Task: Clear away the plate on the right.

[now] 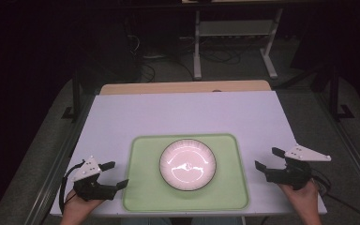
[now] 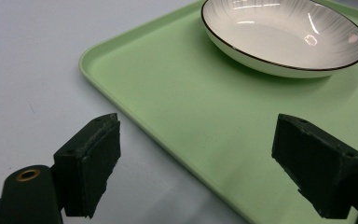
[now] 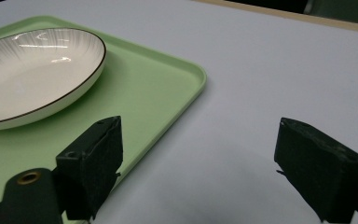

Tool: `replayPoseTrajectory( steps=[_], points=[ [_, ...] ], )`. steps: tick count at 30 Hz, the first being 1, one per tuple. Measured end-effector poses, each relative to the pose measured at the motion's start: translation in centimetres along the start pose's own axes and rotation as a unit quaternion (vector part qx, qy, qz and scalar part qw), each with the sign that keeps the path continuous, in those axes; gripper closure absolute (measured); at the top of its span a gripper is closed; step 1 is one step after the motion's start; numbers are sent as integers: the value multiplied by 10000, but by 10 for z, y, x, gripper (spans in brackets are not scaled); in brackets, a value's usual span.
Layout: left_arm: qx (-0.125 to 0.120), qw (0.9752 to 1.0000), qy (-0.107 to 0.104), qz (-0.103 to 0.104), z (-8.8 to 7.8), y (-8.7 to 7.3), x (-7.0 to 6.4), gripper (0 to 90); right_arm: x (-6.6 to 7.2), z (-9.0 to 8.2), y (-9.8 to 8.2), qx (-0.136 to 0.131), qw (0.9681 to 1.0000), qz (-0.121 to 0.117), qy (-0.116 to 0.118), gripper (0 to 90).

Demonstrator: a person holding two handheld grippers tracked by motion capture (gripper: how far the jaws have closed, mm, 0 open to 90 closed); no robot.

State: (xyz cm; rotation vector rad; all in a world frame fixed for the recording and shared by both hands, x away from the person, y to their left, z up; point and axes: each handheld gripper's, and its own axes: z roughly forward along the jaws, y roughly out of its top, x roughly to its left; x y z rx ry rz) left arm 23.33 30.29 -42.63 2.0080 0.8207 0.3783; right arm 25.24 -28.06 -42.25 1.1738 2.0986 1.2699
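A white ribbed plate (image 1: 187,164) with a dark rim sits in the middle of a pale green tray (image 1: 143,187) on the white table. It holds nothing. My left gripper (image 1: 114,174) rests open at the tray's left edge, jaws wide apart, nothing between them. In the left gripper view the tray (image 2: 177,107) edge runs between the jaws, with the plate (image 2: 284,35) beyond. My right gripper (image 1: 267,159) is open to the right of the tray, over bare table. The right gripper view shows the tray (image 3: 154,88) corner and the plate (image 3: 32,74) to its left.
The white table top (image 1: 187,112) stretches behind the tray, with a wooden strip (image 1: 183,87) along its far edge. A white desk frame (image 1: 234,37) and cables stand on the grey floor beyond. Dark surroundings close in on both sides.
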Motion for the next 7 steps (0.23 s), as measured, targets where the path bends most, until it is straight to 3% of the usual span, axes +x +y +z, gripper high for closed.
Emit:
replayPoseTrajectory(
  steps=[7],
  points=[
    [-31, 10000, 4, -1, -2, 0, 1, 152, 3, 0, -2, 16, 10000, -35, -50, 147]
  ],
)
